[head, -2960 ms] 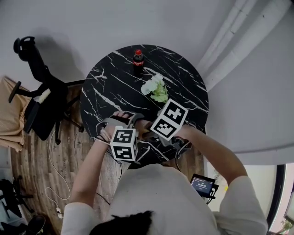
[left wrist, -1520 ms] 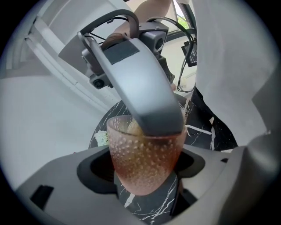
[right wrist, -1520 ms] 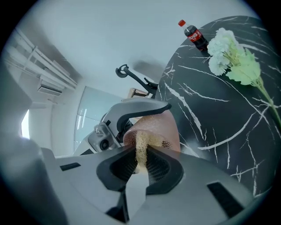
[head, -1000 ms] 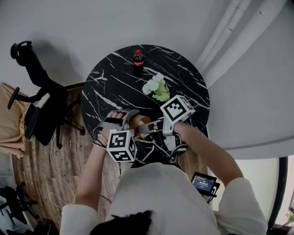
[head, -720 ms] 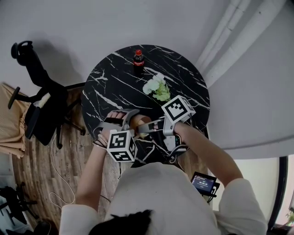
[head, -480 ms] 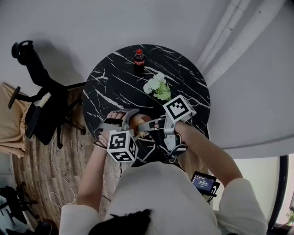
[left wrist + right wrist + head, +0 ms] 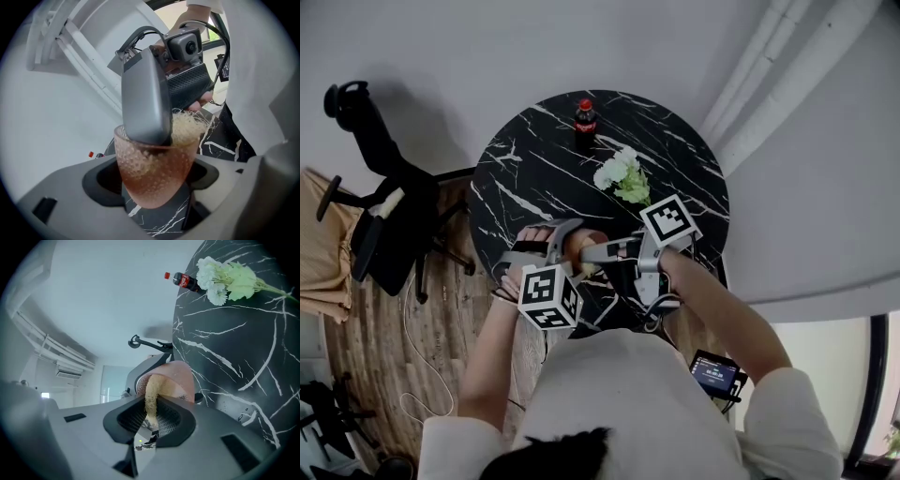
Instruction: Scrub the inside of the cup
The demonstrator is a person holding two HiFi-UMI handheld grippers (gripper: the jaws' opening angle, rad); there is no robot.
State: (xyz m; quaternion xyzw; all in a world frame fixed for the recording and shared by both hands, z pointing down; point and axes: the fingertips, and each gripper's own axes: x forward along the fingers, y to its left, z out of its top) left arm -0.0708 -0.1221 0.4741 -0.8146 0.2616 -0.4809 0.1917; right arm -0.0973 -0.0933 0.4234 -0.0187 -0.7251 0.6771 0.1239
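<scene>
Head view: daylight is soft and even, without glare; the chair (image 7: 380,202) throws a faint, diffuse shadow, the white veins of the dark worktop (image 7: 534,169) stay sharp, and straight lines bow towards the frame edges. Both gripper views are circular wide-angle pictures with black corners, stretched margins and soft focus on the nearest grey parts. In the left gripper view a window (image 7: 171,11) at the top is overexposed and light passes through the cup (image 7: 154,178); the right gripper view carries a cool bluish cast.

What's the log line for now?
phase: scrubbing | left gripper: shut on cup | right gripper: shut on scrub pad | scrub pad: inside cup
</scene>
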